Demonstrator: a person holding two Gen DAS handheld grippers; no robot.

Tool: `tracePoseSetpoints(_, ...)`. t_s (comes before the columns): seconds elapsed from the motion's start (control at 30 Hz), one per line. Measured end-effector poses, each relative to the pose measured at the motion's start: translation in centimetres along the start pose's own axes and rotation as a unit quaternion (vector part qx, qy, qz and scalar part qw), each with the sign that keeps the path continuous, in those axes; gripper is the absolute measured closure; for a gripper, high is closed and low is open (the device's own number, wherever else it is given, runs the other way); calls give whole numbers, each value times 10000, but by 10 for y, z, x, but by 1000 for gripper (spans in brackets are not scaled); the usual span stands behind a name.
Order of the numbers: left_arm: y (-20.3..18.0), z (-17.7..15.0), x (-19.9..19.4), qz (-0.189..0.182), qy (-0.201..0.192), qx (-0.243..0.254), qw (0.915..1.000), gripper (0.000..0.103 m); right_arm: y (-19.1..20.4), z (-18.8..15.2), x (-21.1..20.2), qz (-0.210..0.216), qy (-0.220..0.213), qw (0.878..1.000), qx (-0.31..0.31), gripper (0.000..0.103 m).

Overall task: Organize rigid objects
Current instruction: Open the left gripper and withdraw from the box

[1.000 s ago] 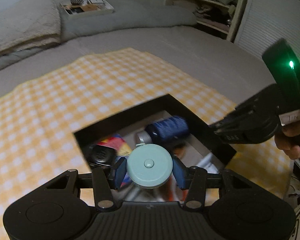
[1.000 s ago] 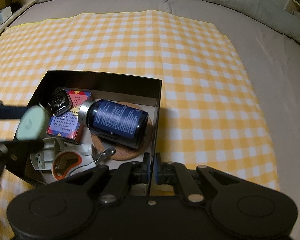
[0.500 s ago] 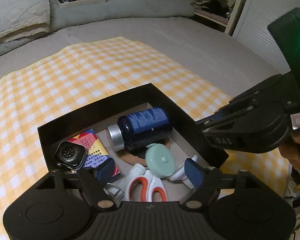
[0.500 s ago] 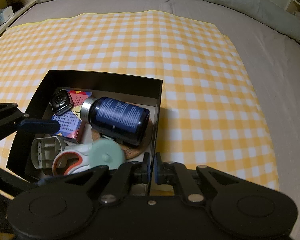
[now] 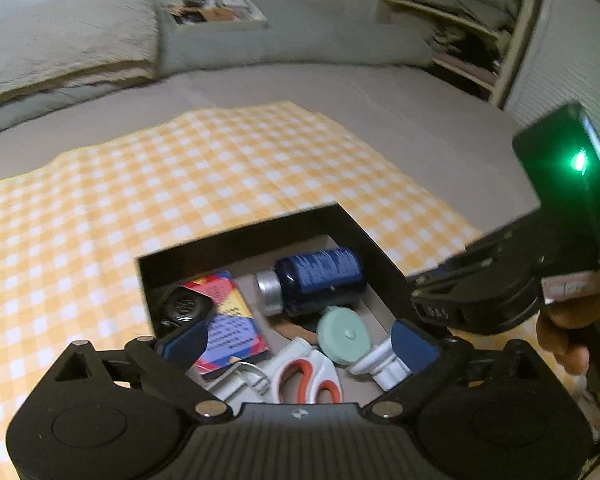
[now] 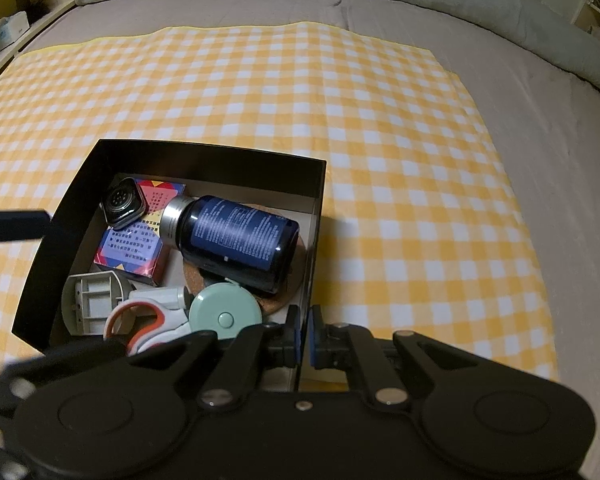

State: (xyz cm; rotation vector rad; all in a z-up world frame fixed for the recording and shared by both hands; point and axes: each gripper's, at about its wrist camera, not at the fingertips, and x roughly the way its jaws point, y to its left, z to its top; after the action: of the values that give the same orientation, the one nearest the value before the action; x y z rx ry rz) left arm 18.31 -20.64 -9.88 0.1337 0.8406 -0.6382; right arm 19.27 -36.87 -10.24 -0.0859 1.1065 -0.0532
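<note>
Two grippers are at the black box [image 6: 204, 151]: your left gripper [image 5: 300, 340] hangs above its near end with the jaws spread wide and nothing between them, and your right gripper [image 6: 304, 336] is pinched tight on the box's right wall, holding it in place on the checked cloth [image 6: 380, 120]. The mint tape measure [image 6: 224, 312] lies free inside, at the near right of the pile, propped against the blue bottle [image 6: 240, 236] and touching the scissors [image 6: 144, 320] and a white plastic piece [image 5: 380, 364].

Judging by the open jaws over a disc that is already lying down, the step in hand is clearing out of the box. Lift your left gripper straight up before you swing it away; its right pad sits just beside the white piece and its left pad hangs over the coloured carton [image 6: 136, 240], so a sideways pull could drag either one. Keep the right grip firm until the left one is above the rim, because the box is light card and would likely slide on the cloth. The disc leans, so it may settle flatter. Beside the carton, the watch [image 6: 122, 204] in the far left corner needs no touching.
</note>
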Motion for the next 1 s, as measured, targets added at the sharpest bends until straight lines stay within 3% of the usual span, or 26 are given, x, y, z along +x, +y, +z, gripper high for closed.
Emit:
tracePoseSetpoints(0.2,4,1,-31,490,-519,-173,9973,1,2,0,-1,-1,-18,10000,20,98)
tracePoseSetpoints(0.3,10,-4,-49,735,-770,-494,9931,1,3,-1,-6,-7,-75,10000,39,95)
tracePoseSetpoints(0.47,14,-13,-70,1093,-909,-657,9877,0,5,-7,-32,196,-362,9990,151,92)
tracePoseSetpoints(0.6,13,-22,-90,1321,-994,-649,9841,0,13,-15,-60,207,-679,9974,110,76)
tracePoseSetpoints(1.0,-13,-72,-137,1956,-1218,-289,9727,0,48,-58,-149,236,-1803,9833,-69,50)
